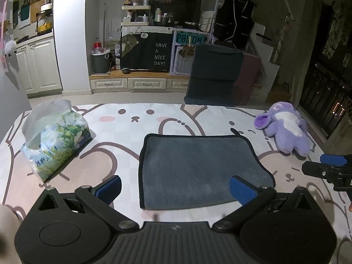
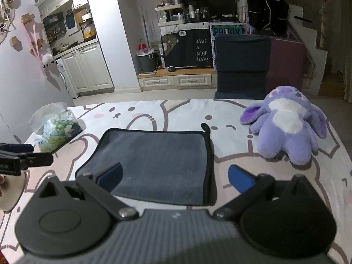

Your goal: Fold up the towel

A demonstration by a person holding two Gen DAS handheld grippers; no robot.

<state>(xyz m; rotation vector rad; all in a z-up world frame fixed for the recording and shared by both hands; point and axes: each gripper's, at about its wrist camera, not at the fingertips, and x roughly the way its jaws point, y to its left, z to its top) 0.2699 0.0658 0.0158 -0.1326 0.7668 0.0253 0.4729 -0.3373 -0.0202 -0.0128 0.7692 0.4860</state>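
A grey towel (image 1: 198,167) with a dark hem lies flat on the bunny-print surface (image 1: 140,123); it also shows in the right wrist view (image 2: 158,162). My left gripper (image 1: 176,189) is open above the towel's near left corner, holding nothing. My right gripper (image 2: 175,179) is open above the towel's near right corner, holding nothing. The right gripper shows at the right edge of the left wrist view (image 1: 325,169). The left gripper shows at the left edge of the right wrist view (image 2: 24,156).
A tissue pack (image 1: 55,140) sits left of the towel. A purple plush toy (image 1: 286,127) lies to the right. Dark cushions (image 1: 215,74), cabinets and a bin (image 1: 100,61) stand beyond the surface's far edge.
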